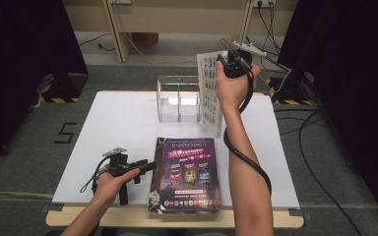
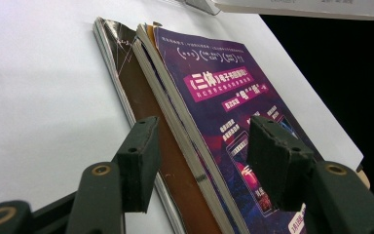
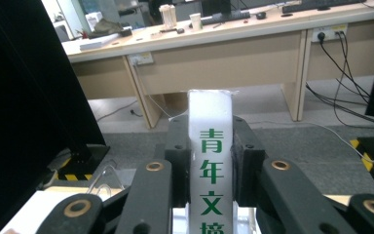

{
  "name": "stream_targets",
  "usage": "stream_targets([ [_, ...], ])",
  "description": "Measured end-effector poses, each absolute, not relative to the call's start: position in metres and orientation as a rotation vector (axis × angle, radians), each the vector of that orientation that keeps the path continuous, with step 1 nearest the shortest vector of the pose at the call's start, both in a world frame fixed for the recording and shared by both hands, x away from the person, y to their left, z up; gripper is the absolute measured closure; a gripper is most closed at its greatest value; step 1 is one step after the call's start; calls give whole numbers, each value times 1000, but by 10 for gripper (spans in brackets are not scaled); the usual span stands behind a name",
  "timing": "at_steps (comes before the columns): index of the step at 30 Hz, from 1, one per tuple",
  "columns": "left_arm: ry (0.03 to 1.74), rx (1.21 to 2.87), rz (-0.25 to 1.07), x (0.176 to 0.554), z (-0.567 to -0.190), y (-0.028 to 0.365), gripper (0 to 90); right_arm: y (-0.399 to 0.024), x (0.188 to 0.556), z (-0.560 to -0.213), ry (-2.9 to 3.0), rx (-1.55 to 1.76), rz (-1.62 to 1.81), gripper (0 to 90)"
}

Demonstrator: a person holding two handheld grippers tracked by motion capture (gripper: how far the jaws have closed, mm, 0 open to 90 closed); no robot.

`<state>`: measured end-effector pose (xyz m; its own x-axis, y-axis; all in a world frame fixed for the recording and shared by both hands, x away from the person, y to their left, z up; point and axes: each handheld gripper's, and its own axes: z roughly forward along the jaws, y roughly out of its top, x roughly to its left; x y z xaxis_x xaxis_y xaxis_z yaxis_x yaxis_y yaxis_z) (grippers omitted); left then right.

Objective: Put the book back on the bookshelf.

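Right claw [image 1: 225,61] clamping magazine [image 1: 210,93] above clear box [image 1: 178,98], compartments seemingly empty.

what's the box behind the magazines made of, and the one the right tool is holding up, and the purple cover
The box looks like clear rigid plastic, perhaps acrylic: you see the table through its walls, and its edges glint. The magazine clamped in the right tool seems bound paper, with a white printed spine. The purple magazine on top of the stack looks like coated paper, with a glossy sheen.

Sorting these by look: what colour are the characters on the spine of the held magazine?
Green on a white spine, clearest in the right gripper view.
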<state>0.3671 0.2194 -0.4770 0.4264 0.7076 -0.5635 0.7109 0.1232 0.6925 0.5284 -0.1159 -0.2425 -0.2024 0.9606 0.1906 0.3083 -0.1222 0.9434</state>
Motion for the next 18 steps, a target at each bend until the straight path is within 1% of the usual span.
stream_targets([
  [8,1280,1582,-5,368,-477,220,450,-112,545,-239,1500,1398,1389,741],
  [18,1283,1579,-12,368,-479,221,450,-111,565,-243,1481,1368,1370,741],
])
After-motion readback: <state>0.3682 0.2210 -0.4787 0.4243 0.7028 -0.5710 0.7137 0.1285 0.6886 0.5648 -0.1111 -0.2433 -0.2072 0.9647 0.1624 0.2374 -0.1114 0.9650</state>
